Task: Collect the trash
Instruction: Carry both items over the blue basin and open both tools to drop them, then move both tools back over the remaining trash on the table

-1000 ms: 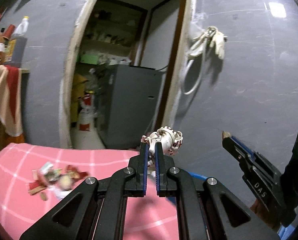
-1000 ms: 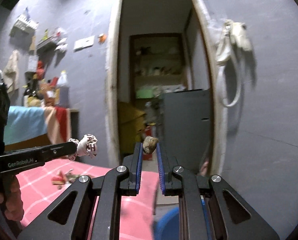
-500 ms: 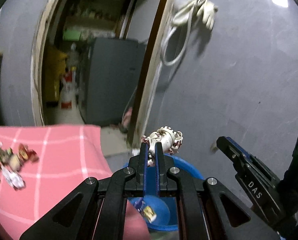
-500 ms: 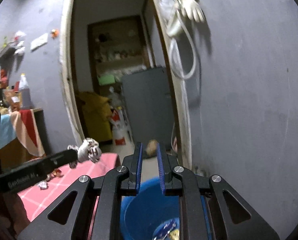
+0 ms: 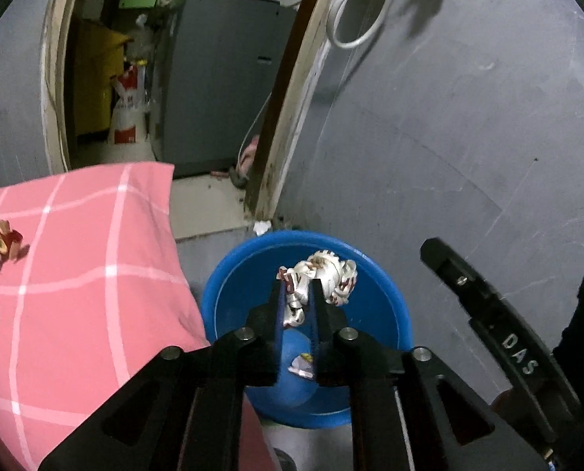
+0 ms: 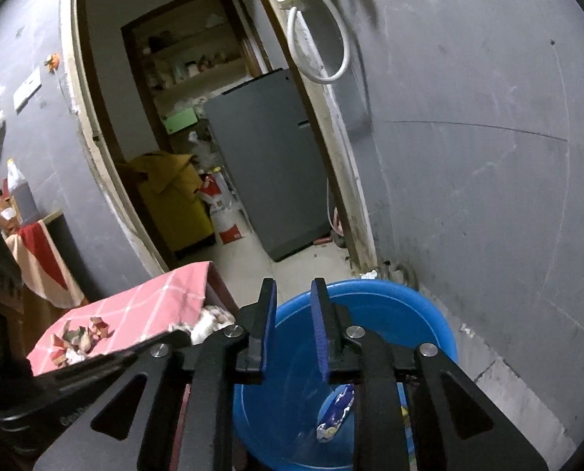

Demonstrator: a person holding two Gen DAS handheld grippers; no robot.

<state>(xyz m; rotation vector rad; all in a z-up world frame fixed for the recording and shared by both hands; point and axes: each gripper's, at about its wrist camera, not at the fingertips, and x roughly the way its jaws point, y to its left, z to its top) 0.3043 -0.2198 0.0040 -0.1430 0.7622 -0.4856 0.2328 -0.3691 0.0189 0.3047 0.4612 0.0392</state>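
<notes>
My left gripper [image 5: 298, 288] is shut on a crumpled white and red wrapper [image 5: 323, 276] and holds it above the blue bucket [image 5: 386, 298]. My right gripper [image 6: 294, 294] is open and empty, above the same blue bucket [image 6: 429, 314]. Wrappers lie at the bucket's bottom [image 6: 335, 412]. More scraps of trash [image 5: 1, 239] lie on the pink checked cloth [image 5: 76, 294], also seen in the right wrist view [image 6: 82, 333]. The right gripper's finger [image 5: 484, 310] shows at the right of the left wrist view.
The bucket stands on the floor against a grey wall [image 5: 468, 137], beside a doorway [image 6: 198, 117] with a grey fridge [image 6: 268, 180] and yellow bin [image 6: 174, 196] behind. A white scrap [image 5: 260, 227] lies by the door frame.
Both grippers have swung right and tipped down over the blue bucket. The brown scrap held in my right gripper is gone and its jaws have opened. The left still holds its wrapper.
</notes>
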